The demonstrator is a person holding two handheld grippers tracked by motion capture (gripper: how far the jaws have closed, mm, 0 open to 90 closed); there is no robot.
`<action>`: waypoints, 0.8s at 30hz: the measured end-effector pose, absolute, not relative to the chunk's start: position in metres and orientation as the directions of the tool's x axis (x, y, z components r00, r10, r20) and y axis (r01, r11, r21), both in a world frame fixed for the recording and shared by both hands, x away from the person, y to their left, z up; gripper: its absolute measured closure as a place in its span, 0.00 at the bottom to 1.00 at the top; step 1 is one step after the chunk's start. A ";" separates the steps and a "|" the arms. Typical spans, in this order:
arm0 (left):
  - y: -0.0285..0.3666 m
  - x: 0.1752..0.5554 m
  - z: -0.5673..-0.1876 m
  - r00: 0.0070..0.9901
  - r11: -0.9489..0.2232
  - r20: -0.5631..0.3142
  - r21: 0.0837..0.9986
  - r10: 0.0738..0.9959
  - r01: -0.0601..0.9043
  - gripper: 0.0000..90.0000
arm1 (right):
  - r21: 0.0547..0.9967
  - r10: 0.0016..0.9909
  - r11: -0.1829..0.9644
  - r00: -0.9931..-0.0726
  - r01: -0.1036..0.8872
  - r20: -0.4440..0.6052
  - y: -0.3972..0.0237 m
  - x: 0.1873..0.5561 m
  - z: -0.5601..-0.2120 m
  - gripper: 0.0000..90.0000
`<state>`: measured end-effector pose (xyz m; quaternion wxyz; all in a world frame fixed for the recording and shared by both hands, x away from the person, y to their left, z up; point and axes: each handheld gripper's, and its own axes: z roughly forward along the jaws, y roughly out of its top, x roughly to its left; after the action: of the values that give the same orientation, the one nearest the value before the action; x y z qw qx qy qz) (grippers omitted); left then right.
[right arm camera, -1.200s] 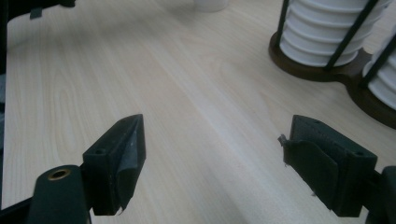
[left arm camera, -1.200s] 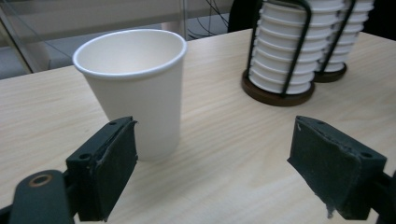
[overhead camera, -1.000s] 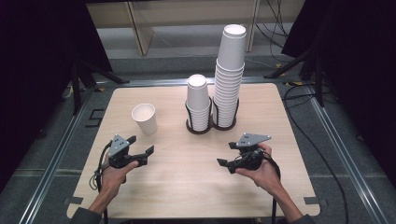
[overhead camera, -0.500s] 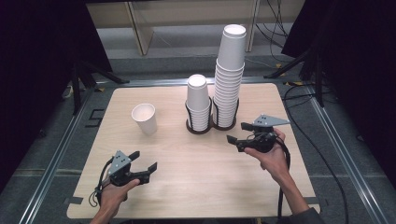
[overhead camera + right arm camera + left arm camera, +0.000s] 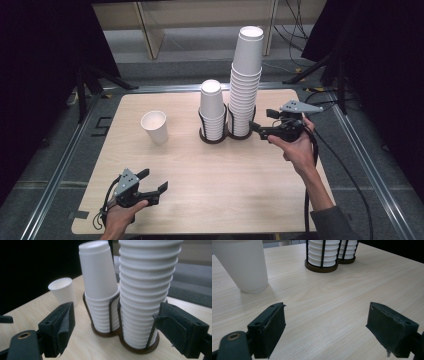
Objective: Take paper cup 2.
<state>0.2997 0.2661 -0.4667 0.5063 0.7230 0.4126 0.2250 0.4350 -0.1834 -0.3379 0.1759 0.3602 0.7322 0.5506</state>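
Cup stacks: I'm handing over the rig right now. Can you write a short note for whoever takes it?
Left gripper: open, empty, low over the near left of the table.
Right gripper: open, empty, beside the tall stack, not touching it.
Things: tall stack and short stack upside down in the wire holder; single cup upright, left of the holder.
Done: apparently one cup set out.
Left: probably pulling the next cup.

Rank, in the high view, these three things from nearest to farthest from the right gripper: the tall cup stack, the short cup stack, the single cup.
1. Tall cup stack, just left of the right gripper.
2. Short cup stack, beside the tall one.
3. Single cup, far left, alone.
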 end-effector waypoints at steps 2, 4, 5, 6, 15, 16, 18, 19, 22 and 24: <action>0.265 0.300 -0.467 0.562 -0.163 -0.084 0.913 0.823 0.375 0.16 | 0.934 0.719 0.123 -0.679 0.335 0.149 -0.183 0.438 -0.331 0.18; 0.264 0.300 -0.468 0.565 -0.167 -0.085 0.910 0.821 0.380 0.16 | 0.939 0.724 0.119 -0.675 0.324 0.141 -0.184 0.441 -0.323 0.18; 0.263 0.301 -0.469 0.571 -0.166 -0.086 0.912 0.816 0.375 0.16 | 0.948 0.728 0.118 -0.675 0.297 0.120 -0.185 0.445 -0.318 0.18; 0.263 0.301 -0.469 0.575 -0.170 -0.086 0.910 0.814 0.377 0.16 | 0.944 0.728 0.114 -0.672 0.310 0.133 -0.185 0.445 -0.314 0.17; 0.263 0.301 -0.470 0.579 -0.173 -0.084 0.911 0.811 0.375 0.16 | 0.957 0.744 0.119 -0.662 0.265 0.091 -0.186 0.462 -0.278 0.17; 0.264 0.301 -0.470 0.574 -0.172 -0.083 0.911 0.815 0.376 0.16 | 0.959 0.743 0.123 -0.664 0.256 0.082 -0.186 0.466 -0.275 0.17; 0.263 0.302 -0.471 0.574 -0.165 -0.089 0.912 0.814 0.375 0.16 | 0.957 0.745 0.114 -0.661 0.265 0.094 -0.184 0.472 -0.269 0.17; 0.264 0.302 -0.470 0.571 -0.176 -0.081 0.909 0.817 0.379 0.16 | 0.958 0.748 0.112 -0.657 0.264 0.094 -0.183 0.474 -0.267 0.17; 0.263 0.303 -0.473 0.576 -0.178 -0.082 0.908 0.813 0.380 0.16 | 0.964 0.750 0.097 -0.655 0.248 0.093 -0.180 0.482 -0.262 0.17; 0.263 0.303 -0.473 0.579 -0.187 -0.077 0.905 0.812 0.382 0.16 | 0.965 0.752 0.093 -0.652 0.246 0.094 -0.178 0.488 -0.258 0.17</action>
<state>0.3030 0.2627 -0.4733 0.4934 0.7390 0.4038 0.2177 0.4883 -0.1778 -0.2583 0.2209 0.3539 0.7055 0.5729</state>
